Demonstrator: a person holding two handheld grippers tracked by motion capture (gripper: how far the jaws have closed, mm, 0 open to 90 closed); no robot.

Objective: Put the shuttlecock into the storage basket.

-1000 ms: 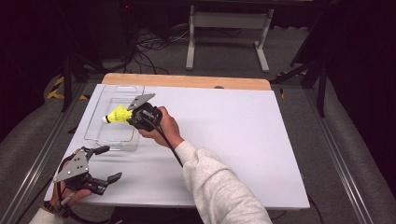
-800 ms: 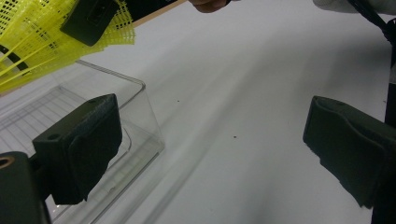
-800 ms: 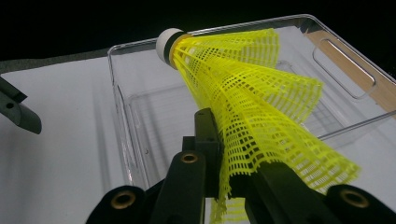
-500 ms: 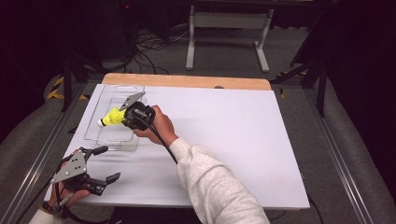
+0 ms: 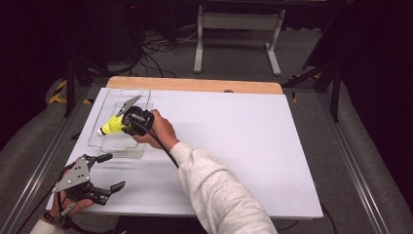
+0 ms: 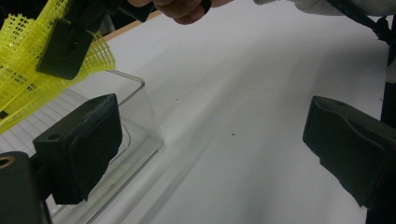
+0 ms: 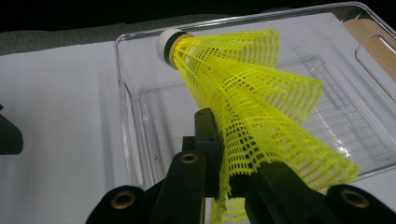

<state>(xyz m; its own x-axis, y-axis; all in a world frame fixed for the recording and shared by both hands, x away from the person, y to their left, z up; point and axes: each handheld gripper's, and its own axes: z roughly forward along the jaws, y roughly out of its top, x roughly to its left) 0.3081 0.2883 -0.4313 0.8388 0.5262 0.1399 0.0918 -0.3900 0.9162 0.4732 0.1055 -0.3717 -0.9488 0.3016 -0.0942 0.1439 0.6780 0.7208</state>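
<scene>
Yellow shuttlecock [image 5: 113, 125] pinched in right tongs [image 5: 127, 124], seemingly above clear tray [image 5: 142, 93].

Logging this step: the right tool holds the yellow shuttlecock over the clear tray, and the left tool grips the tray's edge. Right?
Not quite. The left tool grips nothing: the high view shows it open, apart from the clear tray. The right tool does hold the yellow shuttlecock over it.

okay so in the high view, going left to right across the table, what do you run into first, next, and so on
left gripper near the front-left corner → yellow shuttlecock over the clear plastic tray → right gripper clamping its skirt → the person's right hand → bare white table out to its right edge.
</scene>
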